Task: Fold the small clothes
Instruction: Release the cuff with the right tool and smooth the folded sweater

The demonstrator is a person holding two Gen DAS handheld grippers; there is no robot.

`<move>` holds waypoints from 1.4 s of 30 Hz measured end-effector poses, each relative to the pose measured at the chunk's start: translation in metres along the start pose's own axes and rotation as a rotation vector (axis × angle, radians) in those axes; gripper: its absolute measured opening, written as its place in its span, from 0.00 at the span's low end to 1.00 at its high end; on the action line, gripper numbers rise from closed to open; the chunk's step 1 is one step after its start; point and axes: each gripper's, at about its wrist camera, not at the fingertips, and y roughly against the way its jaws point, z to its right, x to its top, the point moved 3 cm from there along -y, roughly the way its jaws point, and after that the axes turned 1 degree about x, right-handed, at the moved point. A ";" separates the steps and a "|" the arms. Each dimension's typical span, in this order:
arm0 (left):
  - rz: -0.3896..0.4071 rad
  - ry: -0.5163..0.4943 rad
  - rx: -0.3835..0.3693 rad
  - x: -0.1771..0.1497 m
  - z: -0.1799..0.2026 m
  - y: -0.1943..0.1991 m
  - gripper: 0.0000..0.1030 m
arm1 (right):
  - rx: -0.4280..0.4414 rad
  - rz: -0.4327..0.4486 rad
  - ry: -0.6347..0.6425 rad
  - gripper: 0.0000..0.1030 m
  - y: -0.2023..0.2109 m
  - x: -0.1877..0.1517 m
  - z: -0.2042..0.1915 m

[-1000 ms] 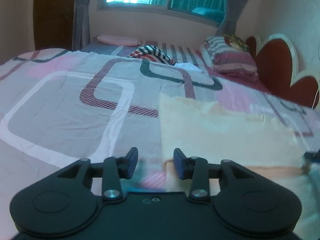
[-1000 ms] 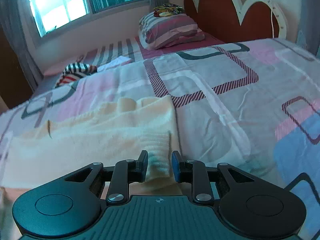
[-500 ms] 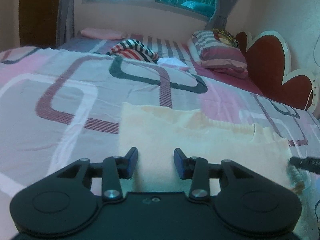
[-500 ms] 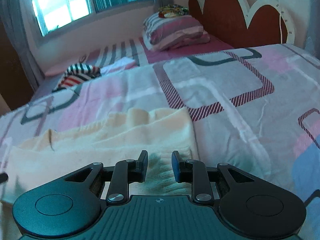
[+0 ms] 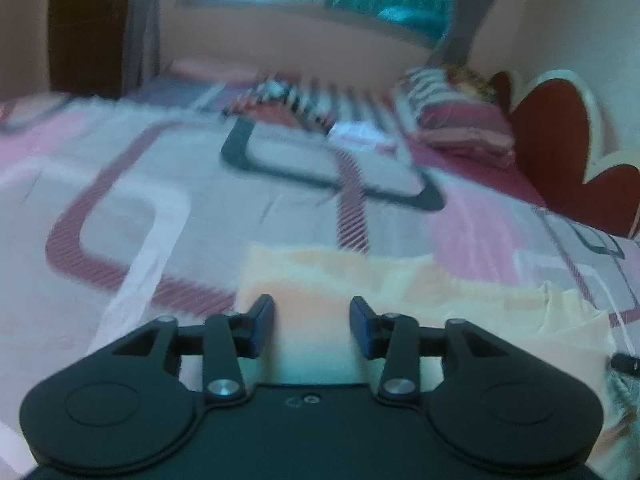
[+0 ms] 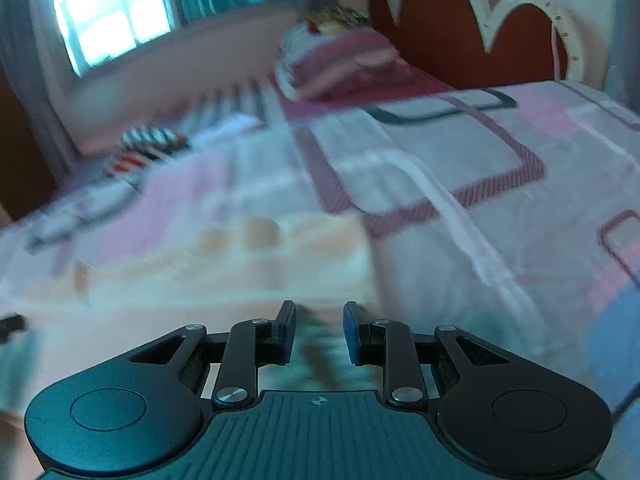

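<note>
Left tool (image 5: 312,330) opening over cream garment (image 5: 400,292) (blurred), right tool (image 6: 319,334) pinching its edge

Motion-blurred striped garment (image 5: 280,100) and pillows (image 6: 340,56)

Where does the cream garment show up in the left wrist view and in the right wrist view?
Left wrist: the cream garment lies on the bedspread, lower centre to right, running under the claw.
Right wrist: the garment fills the lower left, its right edge just beyond the claw.
Shared landmark: the red headboard, at the right edge in the left view and top right in the right view.
</note>
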 end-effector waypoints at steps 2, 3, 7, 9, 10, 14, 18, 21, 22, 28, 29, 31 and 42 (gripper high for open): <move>0.015 -0.056 0.028 0.001 0.007 -0.003 0.57 | 0.012 -0.001 0.043 0.25 -0.001 0.001 -0.012; -0.008 -0.052 0.037 0.002 0.007 -0.010 0.62 | 0.012 -0.013 0.059 0.25 -0.005 0.001 -0.017; -0.066 -0.013 0.101 -0.002 -0.013 -0.028 0.71 | -0.020 -0.024 0.103 0.25 -0.021 -0.005 -0.015; -0.073 0.010 0.087 -0.001 -0.022 -0.022 0.70 | -0.036 -0.022 0.090 0.25 -0.021 -0.003 -0.005; -0.073 0.007 0.103 0.000 -0.023 -0.017 0.66 | -0.040 -0.027 0.071 0.25 -0.020 -0.002 0.000; -0.021 -0.026 0.070 0.000 -0.016 0.014 0.66 | -0.060 -0.027 0.049 0.25 -0.006 -0.002 -0.001; 0.029 -0.111 0.007 -0.005 0.010 0.046 0.67 | 0.001 -0.019 0.078 0.25 0.010 -0.009 -0.020; 0.012 -0.137 -0.046 -0.016 0.033 0.057 0.67 | 0.048 -0.028 0.096 0.25 0.016 -0.017 -0.037; 0.001 -0.145 -0.064 -0.022 0.041 0.058 0.67 | 0.066 -0.034 0.100 0.25 0.018 -0.021 -0.044; -0.099 -0.229 -0.075 -0.057 0.070 0.044 0.68 | 0.084 -0.062 0.192 0.25 0.018 -0.040 -0.071; -0.128 -0.234 -0.066 -0.064 0.068 0.039 0.68 | 0.069 -0.069 0.210 0.26 0.016 -0.044 -0.070; -0.101 -0.246 -0.062 -0.070 0.066 0.041 0.70 | 0.037 -0.065 0.240 0.40 0.012 -0.048 -0.062; -0.114 -0.242 -0.018 -0.072 0.067 0.055 0.68 | -0.073 -0.043 0.171 0.54 0.031 -0.048 -0.014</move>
